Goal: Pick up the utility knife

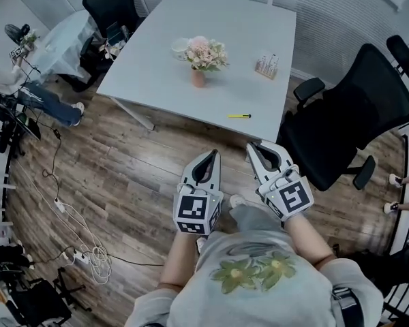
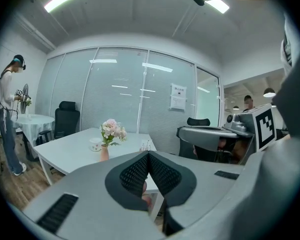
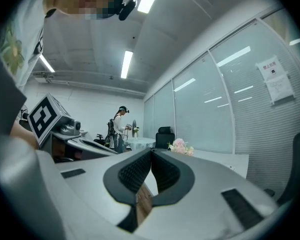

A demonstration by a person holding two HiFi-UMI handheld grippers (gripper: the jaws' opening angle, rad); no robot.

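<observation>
Shirt front (image 1: 249, 271) fills the bottom of the head view, and just past it are the left gripper (image 1: 211, 155) and right gripper (image 1: 253, 146), side by side over the wooden floor (image 1: 123, 169), both short of the table (image 1: 245, 33). Both pairs of jaws are pressed together with nothing between them, which each gripper view confirms. The utility knife (image 1: 238, 116) is a thin yellow thing lying flat on the table near its front edge, lengthwise along that edge and ahead of the right gripper. Step in hand looks like the approach, with no contact yet. The right gripper is the likelier pick since it is closer. It should spread its jaws before arriving, come in low across the knife's narrow body, with pads near the tabletop, and close mid-handle. The vase of flowers (image 1: 199, 63), a cup (image 1: 180, 46) and a small holder (image 1: 266, 65), contents unclear, sit further back, well apart from the knife. A black office chair (image 1: 354, 107) stands just beside the table's right corner and could crowd the right elbow. Cables (image 1: 82, 251) lie on the floor to the left. Another person (image 1: 7, 80) stands far left by a second table (image 1: 65, 39), out of the way.
</observation>
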